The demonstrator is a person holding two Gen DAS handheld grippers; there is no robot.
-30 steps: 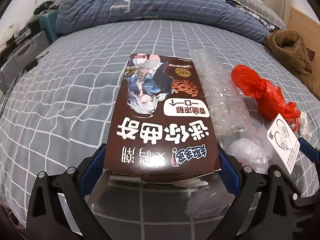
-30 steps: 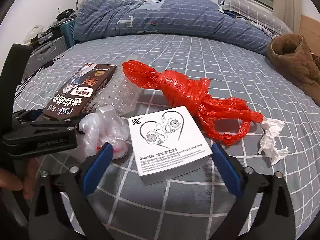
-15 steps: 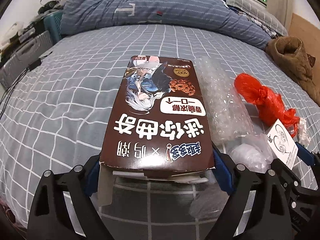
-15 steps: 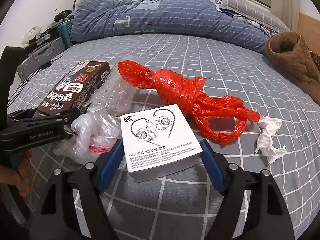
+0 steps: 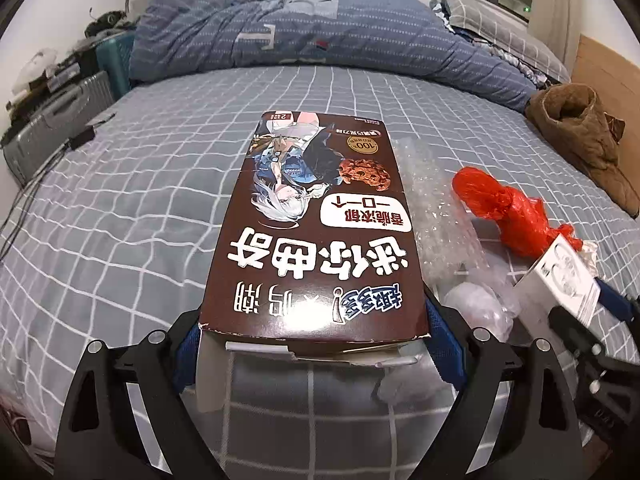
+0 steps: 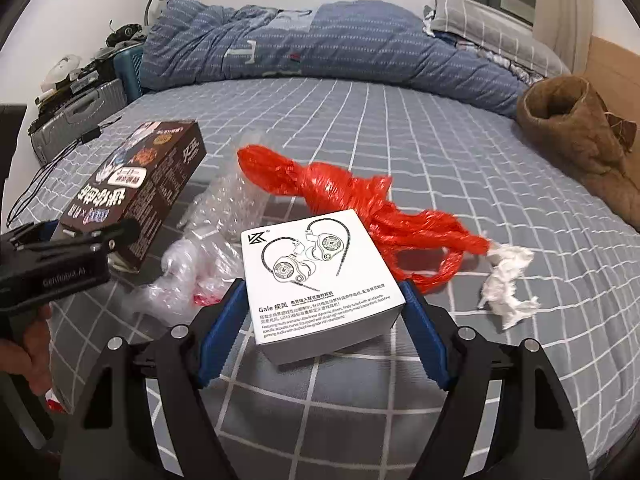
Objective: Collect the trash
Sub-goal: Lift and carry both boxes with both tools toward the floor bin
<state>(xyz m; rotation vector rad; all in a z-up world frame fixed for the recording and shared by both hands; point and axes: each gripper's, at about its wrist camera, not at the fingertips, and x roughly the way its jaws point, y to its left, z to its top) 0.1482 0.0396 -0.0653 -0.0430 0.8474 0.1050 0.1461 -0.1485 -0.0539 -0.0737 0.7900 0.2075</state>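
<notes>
A brown cookie box point(image 5: 316, 232) is held lengthwise in my left gripper point(image 5: 316, 340), which is shut on its near end and holds it just off the grey checked bed point(image 5: 120, 220). My right gripper point(image 6: 324, 320) is shut on a white earphone box point(image 6: 320, 272), also raised slightly. On the sheet behind lie a knotted red plastic bag point(image 6: 360, 200), bubble wrap point(image 6: 228, 200), a clear plastic bag point(image 6: 188, 272) and a crumpled white tissue point(image 6: 508, 280). The right wrist view also shows the cookie box point(image 6: 136, 192) at its left.
A rolled blue quilt point(image 5: 320, 40) lies along the far side of the bed. A brown garment point(image 5: 580, 136) sits at the right edge. A grey suitcase point(image 5: 52, 120) and a cable point(image 5: 80, 140) are at the left. A hand point(image 6: 32, 352) holds the left gripper's handle.
Both grippers closed from wide open onto their boxes. The cookie box and the earphone box have since risen a little off the sheet.
</notes>
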